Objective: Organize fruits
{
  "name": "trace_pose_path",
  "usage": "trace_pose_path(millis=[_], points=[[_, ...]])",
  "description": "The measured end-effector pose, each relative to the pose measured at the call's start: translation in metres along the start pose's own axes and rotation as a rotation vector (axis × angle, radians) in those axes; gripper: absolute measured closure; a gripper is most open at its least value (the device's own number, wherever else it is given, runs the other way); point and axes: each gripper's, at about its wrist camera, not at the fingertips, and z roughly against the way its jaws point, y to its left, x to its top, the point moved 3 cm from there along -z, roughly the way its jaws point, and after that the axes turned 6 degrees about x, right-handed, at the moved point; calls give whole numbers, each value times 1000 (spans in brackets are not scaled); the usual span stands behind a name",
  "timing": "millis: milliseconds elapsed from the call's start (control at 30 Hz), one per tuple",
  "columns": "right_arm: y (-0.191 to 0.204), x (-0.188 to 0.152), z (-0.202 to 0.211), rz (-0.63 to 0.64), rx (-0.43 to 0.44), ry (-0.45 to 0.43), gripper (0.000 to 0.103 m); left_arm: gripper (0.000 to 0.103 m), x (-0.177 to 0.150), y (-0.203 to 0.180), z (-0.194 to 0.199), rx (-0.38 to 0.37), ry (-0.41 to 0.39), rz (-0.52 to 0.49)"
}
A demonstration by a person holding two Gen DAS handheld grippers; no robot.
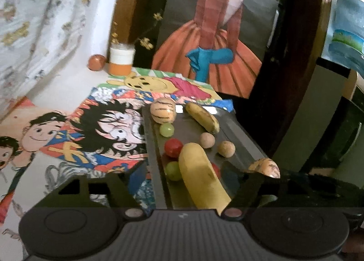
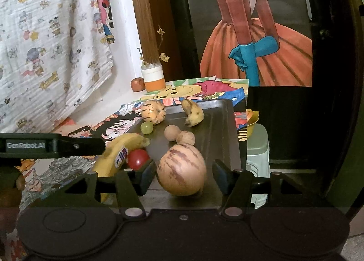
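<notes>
Two claws hover over the tray point(image 2: 218, 110): right claw point(image 2: 182, 175) gapes around the striped melon point(image 2: 181, 170); left claw point(image 1: 185, 184) spread beside the banana point(image 1: 200, 174).

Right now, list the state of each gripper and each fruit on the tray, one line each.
Right gripper: open, straddling the near striped melon.
Left gripper: open, holding nothing.
Near round striped tan melon: resting on the tray, ungripped.
Large yellow stickered banana: lying at the tray's left edge.
Small spotted yellow banana: lying at the far end.
Dark metal tray: flat on the table.
</notes>
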Motion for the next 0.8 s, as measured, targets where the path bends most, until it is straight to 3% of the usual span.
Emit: trace_pose_path(millis=[233, 667, 800], points=[[8, -2, 17, -10, -14, -43, 27, 1, -8, 7, 21, 49, -48, 21], [38, -1, 55, 38, -30, -112, 1, 0, -28, 25, 66, 115, -107, 4], [50, -2, 67, 53, -32, -132, 1, 0, -36, 30, 81, 134, -119, -14]])
